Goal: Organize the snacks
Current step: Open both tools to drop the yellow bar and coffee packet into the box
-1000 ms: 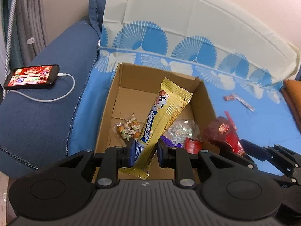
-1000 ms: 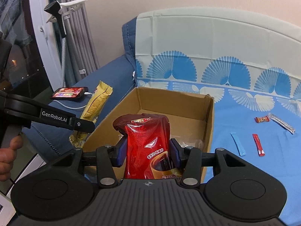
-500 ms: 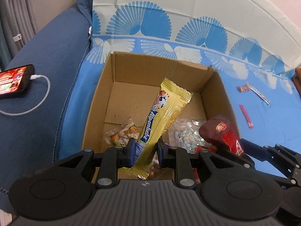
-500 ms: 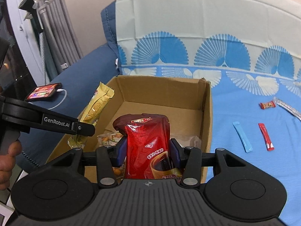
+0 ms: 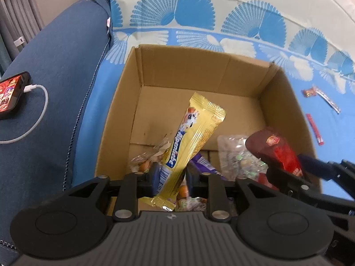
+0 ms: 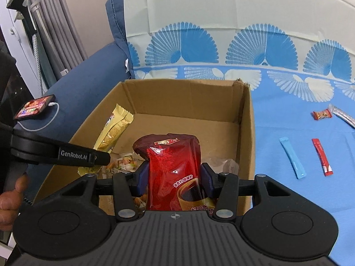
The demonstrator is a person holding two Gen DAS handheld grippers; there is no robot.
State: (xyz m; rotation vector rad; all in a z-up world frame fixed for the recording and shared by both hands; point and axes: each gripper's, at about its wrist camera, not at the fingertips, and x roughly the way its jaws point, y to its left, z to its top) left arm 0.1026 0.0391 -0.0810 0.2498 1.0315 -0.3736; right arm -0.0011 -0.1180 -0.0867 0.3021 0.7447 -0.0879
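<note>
My left gripper [image 5: 170, 177] is shut on a long yellow candy pack [image 5: 190, 137] and holds it tilted over the near part of an open cardboard box [image 5: 119, 102]. My right gripper [image 6: 174, 179] is shut on a dark red coffee pouch [image 6: 173, 168], held upright over the box's near right side [image 6: 246, 128]. The pouch also shows in the left wrist view [image 5: 277, 153], and the yellow pack in the right wrist view [image 6: 113, 130]. Clear bags of wrapped candies [image 5: 235, 157] and a purple packet [image 5: 203, 164] lie on the box floor.
The box sits on a blue patterned sheet [image 6: 288, 102] over a sofa. Loose sticks lie on the sheet to the right: a blue one [image 6: 291, 157], a red one [image 6: 321, 157], a small red candy [image 6: 321, 114], a silver one [image 6: 342, 116]. A charging phone [image 5: 11, 95] rests on the left armrest.
Both grippers have moved forward and down over the box, each still holding its snack. The box fills more of both views.
</note>
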